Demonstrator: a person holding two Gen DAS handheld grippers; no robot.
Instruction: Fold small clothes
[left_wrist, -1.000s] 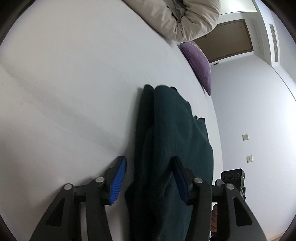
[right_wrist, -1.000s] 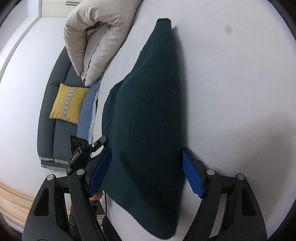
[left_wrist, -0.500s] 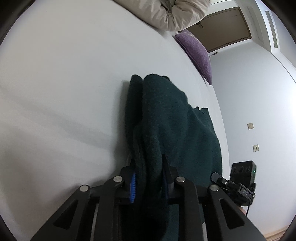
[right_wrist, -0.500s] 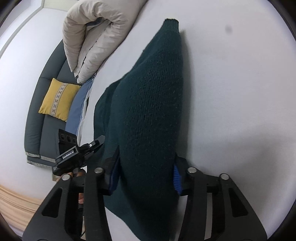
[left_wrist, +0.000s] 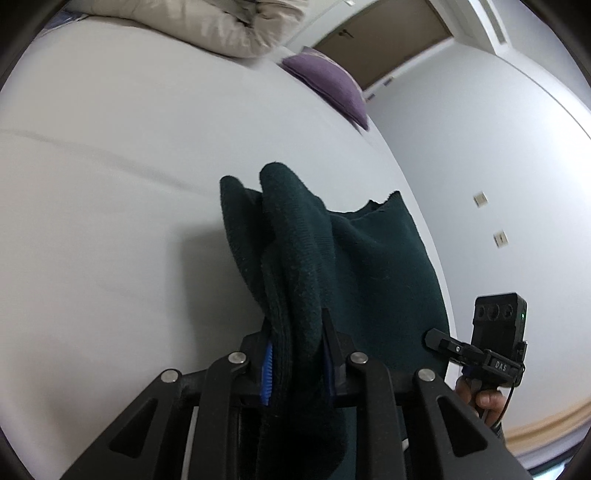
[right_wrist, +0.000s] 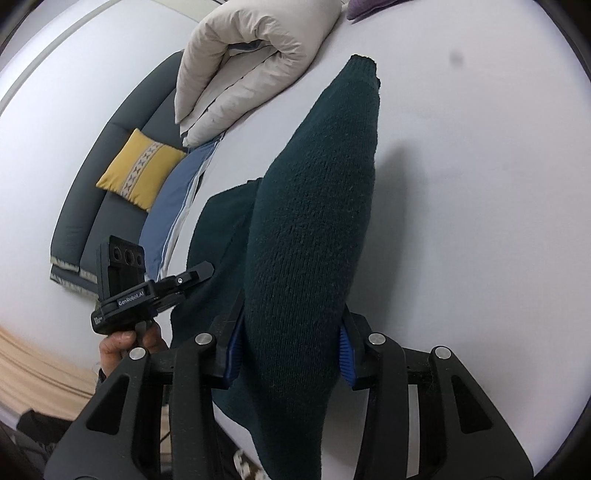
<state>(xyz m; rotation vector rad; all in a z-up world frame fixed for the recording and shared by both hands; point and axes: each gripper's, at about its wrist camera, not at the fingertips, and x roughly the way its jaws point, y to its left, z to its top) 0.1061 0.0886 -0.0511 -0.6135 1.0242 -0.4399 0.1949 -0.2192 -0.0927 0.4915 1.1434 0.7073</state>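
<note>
Left gripper (left_wrist: 295, 354): jaws narrow, clamped on a bunched edge of the dark green sweater (right_wrist: 314, 236).
Right gripper (right_wrist: 291, 347): jaws pressed on another thick fold of it.
Sweater: held up between both — far end on the white bed (left_wrist: 110, 221).
Behind: beige duvet (right_wrist: 251, 62), purple pillow (left_wrist: 328, 81).

We see the left hand-held gripper (left_wrist: 295, 354) clamped on a bunched fold of a dark green knit (left_wrist: 295, 258), its blue pads (left_wrist: 266, 373) pressed into the cloth. The knit lifts off a white bed (left_wrist: 110, 184). A rolled beige duvet (left_wrist: 221, 22) and a purple cushion (left_wrist: 328, 81) lie at the far end. At right, fingers (left_wrist: 480, 397) hold the other hand-held gripper (left_wrist: 491, 343).
</note>
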